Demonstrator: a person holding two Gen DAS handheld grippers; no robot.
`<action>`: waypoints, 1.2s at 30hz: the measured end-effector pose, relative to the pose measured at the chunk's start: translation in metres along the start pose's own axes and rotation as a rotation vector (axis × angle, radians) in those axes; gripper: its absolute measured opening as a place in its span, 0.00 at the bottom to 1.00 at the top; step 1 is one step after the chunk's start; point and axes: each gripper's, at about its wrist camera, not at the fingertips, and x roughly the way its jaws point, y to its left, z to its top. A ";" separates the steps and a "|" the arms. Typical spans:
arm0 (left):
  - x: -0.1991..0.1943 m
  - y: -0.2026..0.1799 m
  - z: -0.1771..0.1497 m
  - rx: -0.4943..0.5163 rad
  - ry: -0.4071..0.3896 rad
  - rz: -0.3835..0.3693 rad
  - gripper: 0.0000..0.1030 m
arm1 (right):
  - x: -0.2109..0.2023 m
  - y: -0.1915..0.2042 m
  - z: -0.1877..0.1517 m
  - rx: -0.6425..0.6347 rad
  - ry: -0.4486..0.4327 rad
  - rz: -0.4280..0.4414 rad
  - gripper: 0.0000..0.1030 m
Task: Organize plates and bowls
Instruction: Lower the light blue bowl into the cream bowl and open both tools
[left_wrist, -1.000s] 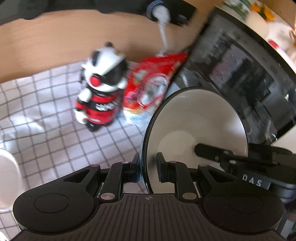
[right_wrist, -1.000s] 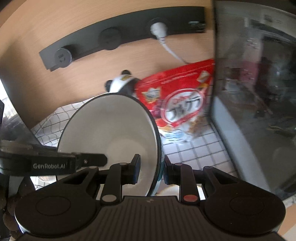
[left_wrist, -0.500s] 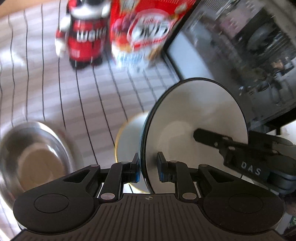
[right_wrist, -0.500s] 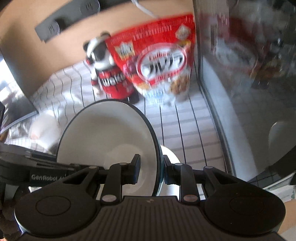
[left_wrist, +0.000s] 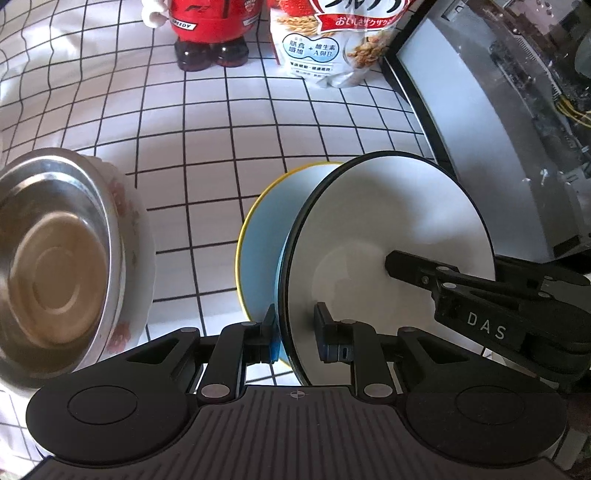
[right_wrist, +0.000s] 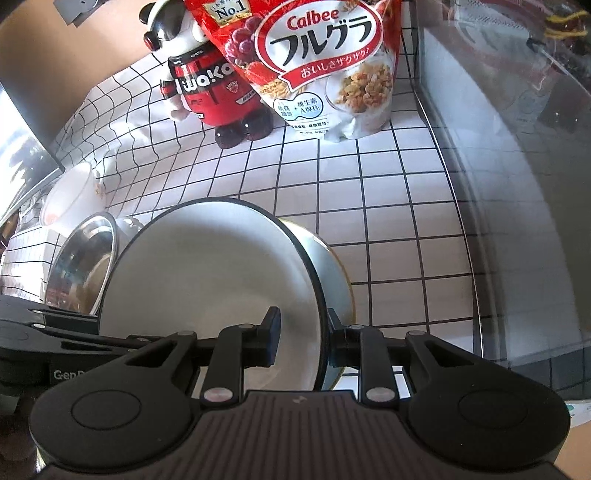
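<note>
Well, furthest to the left of the left claw (left_wrist: 295, 328) sits a steel bowl (left_wrist: 55, 258), nested in a flower-printed dish (left_wrist: 142, 236) on the checked cloth (left_wrist: 221, 122). The left claw itself is pinched on the near rim of the white bowl (left_wrist: 388, 221), one finger outside and one inside. Its jaws have just been easing apart a little, with the rim between them and the outer pad against it.

Just ahead of that claw and under the white bowl lies a blue bowl (left_wrist: 258, 251) with a yellow edge, flat on the cloth. The white bowl hangs tilted, almost on edge, directly over it. On the opposite rim, to the right, the right claw (right_wrist: 303, 332) is clamped tight on the wall of the same bowl.

I judge the white bowl to be glazed ceramic: stiff, fairly heavy for a rim grip, slick and easy to chip. Taking it at two opposite rim points, as now, seems the safest hold. Nesting it calls for a slow, level descent, since glaze on glaze slides readily.
</note>
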 end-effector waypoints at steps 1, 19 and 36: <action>0.001 0.000 0.000 0.003 -0.002 0.003 0.21 | 0.001 -0.001 -0.001 0.000 0.002 0.000 0.24; 0.007 0.010 0.011 -0.023 0.015 -0.018 0.19 | 0.011 -0.006 0.002 0.020 0.017 0.026 0.24; -0.007 0.013 0.017 0.052 -0.016 -0.004 0.22 | 0.013 -0.006 0.004 0.015 0.014 0.031 0.24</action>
